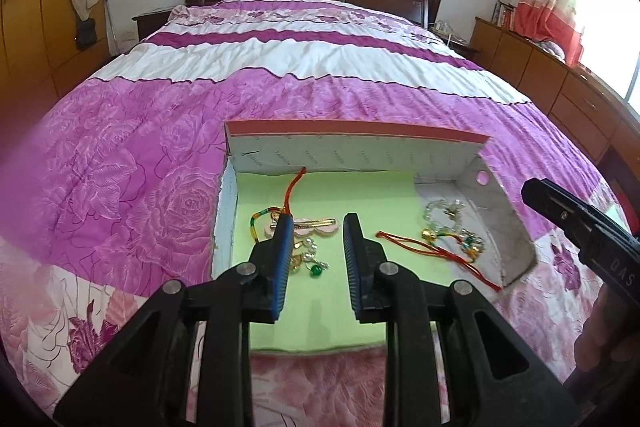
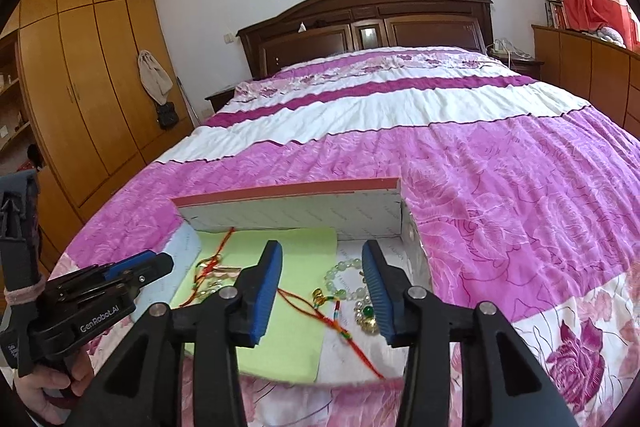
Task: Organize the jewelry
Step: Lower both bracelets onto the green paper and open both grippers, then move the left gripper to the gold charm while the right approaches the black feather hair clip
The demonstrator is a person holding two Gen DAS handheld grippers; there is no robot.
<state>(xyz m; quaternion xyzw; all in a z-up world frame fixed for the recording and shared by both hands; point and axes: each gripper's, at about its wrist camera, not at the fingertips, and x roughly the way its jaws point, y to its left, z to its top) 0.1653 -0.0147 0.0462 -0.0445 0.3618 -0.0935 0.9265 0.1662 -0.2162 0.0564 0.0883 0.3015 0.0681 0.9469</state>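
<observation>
The bed carries an open box near its foot, lined on the left with a green sheet. One jewelry cluster lies on the sheet's left part; a bead bracelet and a red cord lie to the right, on the box's bare floor.

The left tool hangs over the sheet with a narrow gap between its jaws and nothing in them. The right tool stands wider apart above the cord, also empty.

Risk, as I judge it: the cords and beads overlap, so a pinch could drag several pieces together or lift the sheet.

The left tool's finger hides part of the left cluster, and the small charms are hard to identify.
</observation>
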